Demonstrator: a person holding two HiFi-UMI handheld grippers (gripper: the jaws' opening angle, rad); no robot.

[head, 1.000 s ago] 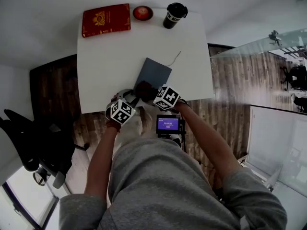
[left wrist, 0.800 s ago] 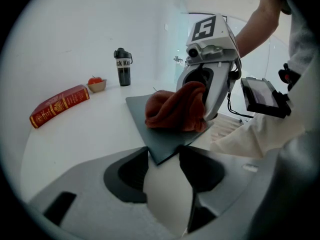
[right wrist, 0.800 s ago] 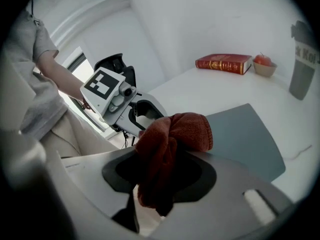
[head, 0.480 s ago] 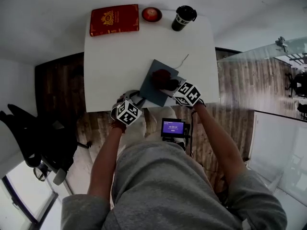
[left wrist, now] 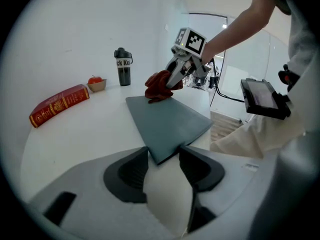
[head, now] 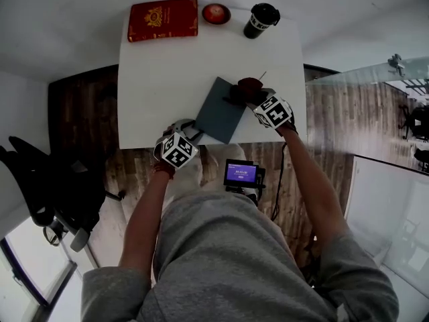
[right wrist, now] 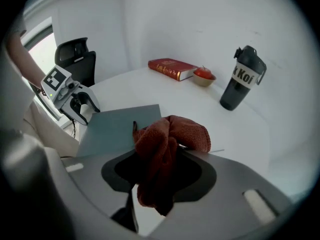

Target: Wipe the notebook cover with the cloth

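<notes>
Notebook (head: pixel 220 110) lies flat on the white table (head: pixel 161 79), near the front edge. Its near corner pokes between my left gripper's (left wrist: pixel 164 160) tips; jaws apart there, not clamping. Cloth (right wrist: pixel 167 139) is bunched in my right gripper (right wrist: pixel 159 164) at the notebook's far corner. Those jaws have just been easing wider, but the cloth fills the gap, pinched. In the head view my marker cube hides them. Only the left gripper view shows the cloth touching the cover's edge. Red book (head: pixel 163 19), bowl (head: pixel 216 13) and bottle (head: pixel 262 20) sit along the far edge.
</notes>
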